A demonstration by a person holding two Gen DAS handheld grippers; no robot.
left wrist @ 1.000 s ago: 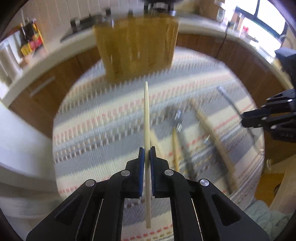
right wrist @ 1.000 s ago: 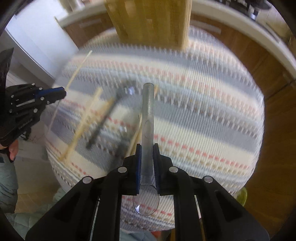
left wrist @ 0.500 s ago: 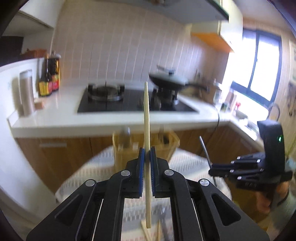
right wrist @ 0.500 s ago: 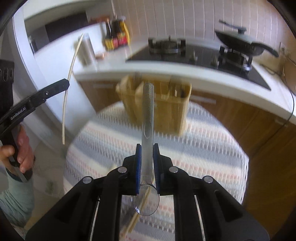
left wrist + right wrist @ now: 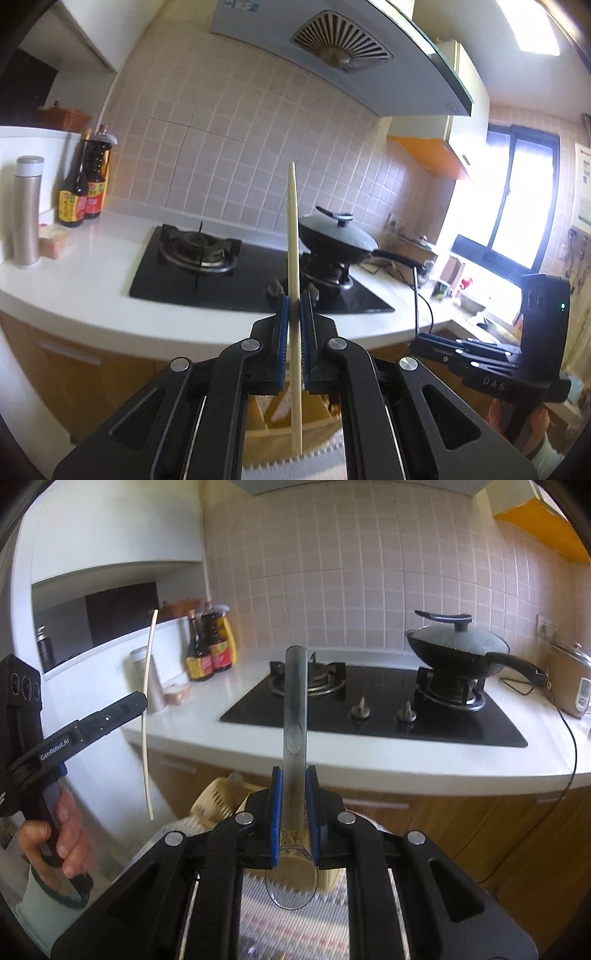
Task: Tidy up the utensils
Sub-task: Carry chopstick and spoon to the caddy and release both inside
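Note:
My left gripper (image 5: 293,306) is shut on a pale wooden chopstick (image 5: 292,229) that stands upright, its tip pointing up. My right gripper (image 5: 294,775) is shut on a clear plastic spoon (image 5: 294,701), handle up and bowl hanging below the jaws. Both are lifted above a yellow wooden utensil holder (image 5: 218,805), which stands on a table covered with a striped cloth (image 5: 295,923). In the left wrist view the right gripper (image 5: 415,341) is at the right with the spoon (image 5: 415,295) edge-on. In the right wrist view the left gripper (image 5: 142,701) and chopstick (image 5: 147,738) are at the left, held by a hand (image 5: 66,834).
Behind the table runs a white counter (image 5: 92,295) with a black gas stove (image 5: 207,273), a lidded wok (image 5: 338,236), sauce bottles (image 5: 85,184) and a metal flask (image 5: 26,210). A rice cooker (image 5: 570,686) with a cable stands at the right. Wooden cabinets sit below.
Both grippers have risen from the striped cloth and tilted upward, so the counter and stove fill the views. The chopstick and the spoon stay gripped.

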